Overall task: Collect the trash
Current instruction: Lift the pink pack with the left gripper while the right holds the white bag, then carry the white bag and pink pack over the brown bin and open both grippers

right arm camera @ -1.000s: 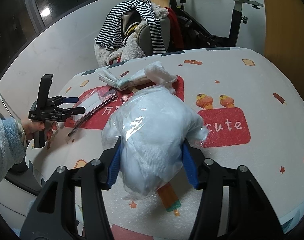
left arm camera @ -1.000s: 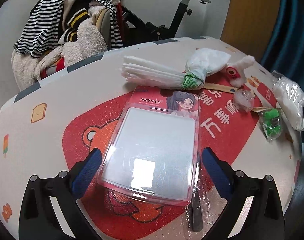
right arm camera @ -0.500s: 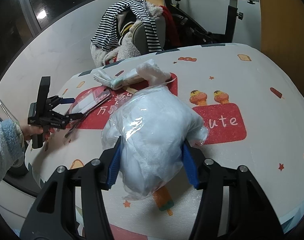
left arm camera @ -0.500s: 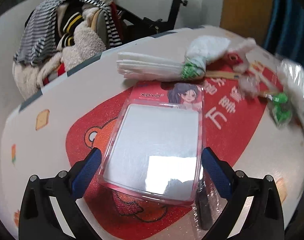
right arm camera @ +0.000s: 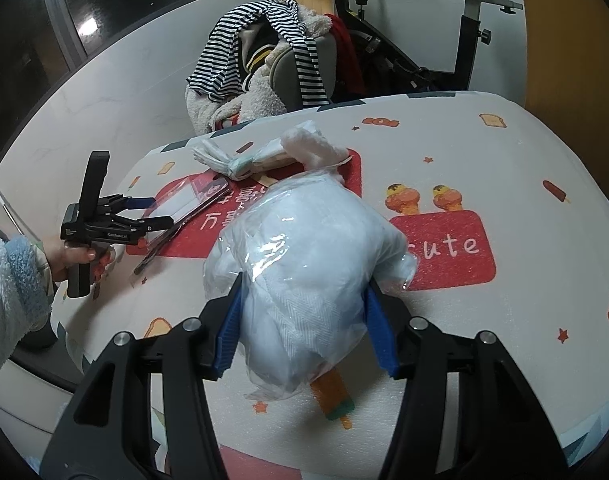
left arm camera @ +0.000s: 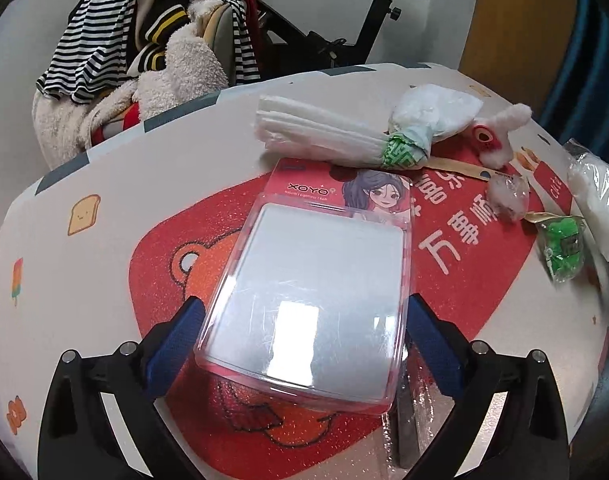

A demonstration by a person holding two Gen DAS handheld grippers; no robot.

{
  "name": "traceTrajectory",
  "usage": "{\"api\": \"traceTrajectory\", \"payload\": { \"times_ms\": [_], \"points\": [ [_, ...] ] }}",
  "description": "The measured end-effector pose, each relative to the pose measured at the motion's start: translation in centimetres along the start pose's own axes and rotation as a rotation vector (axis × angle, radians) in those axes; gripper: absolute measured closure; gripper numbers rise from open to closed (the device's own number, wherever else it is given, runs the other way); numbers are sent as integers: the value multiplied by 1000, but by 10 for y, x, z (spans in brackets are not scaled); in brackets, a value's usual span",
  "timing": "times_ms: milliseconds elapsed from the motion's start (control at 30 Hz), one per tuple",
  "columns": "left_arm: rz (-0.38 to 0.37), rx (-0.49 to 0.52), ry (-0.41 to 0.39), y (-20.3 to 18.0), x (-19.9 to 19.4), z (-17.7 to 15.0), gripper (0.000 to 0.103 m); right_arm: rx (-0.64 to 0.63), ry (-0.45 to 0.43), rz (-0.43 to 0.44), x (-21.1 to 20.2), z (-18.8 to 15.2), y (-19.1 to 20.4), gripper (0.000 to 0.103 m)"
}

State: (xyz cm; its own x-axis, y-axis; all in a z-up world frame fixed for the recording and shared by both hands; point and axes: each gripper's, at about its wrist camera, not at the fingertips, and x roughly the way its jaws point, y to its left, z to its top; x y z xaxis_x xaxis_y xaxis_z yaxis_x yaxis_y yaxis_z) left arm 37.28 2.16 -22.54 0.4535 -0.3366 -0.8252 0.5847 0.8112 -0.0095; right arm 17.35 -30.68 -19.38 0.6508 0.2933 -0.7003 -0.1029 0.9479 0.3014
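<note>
Nothing's really moved since a second ago: right gripper (right arm camera: pixel 304 320) stays clamped on the plastic bag of white tissue (right arm camera: pixel 304 260), left gripper (left arm camera: pixel 304 332) spread wide around the clear blister pack (left arm camera: pixel 316 296), not squeezing, on the cartoon tablecloth (left arm camera: pixel 84 168).

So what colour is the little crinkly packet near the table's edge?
Bright green, the small wrapped packet, clearest in the left wrist view.

Table (right arm camera: pixel 504 152): white cover printed with red panels, toast, ice-cream and star motifs. Behind its far edge, chair (right arm camera: pixel 324 56) heaped with striped garment (left arm camera: pixel 104 40) and fleecy cream fabric (left arm camera: pixel 184 76). Exercise bike (right arm camera: pixel 472 20) against wall.
</note>
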Motion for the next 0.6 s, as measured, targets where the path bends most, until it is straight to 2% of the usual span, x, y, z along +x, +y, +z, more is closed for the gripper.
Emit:
{"api": "traceTrajectory", "payload": {
  "times_ms": [100,267,467,600],
  "points": [
    [-8,-10,-21,-4,-8,-1,7,-1,-8,0,-3,0,1,47],
    [51,-48,-61,-15,-33,-8,7,-7,-20,6,-10,0,4,47],
    [161,-20,-83,-49,-76,-25,7,-24,-45,17,-27,-1,13,47],
    [174,-58,-142,-69,-114,-41,7,-47,-59,30,-43,-5,24,47]
  ]
}}
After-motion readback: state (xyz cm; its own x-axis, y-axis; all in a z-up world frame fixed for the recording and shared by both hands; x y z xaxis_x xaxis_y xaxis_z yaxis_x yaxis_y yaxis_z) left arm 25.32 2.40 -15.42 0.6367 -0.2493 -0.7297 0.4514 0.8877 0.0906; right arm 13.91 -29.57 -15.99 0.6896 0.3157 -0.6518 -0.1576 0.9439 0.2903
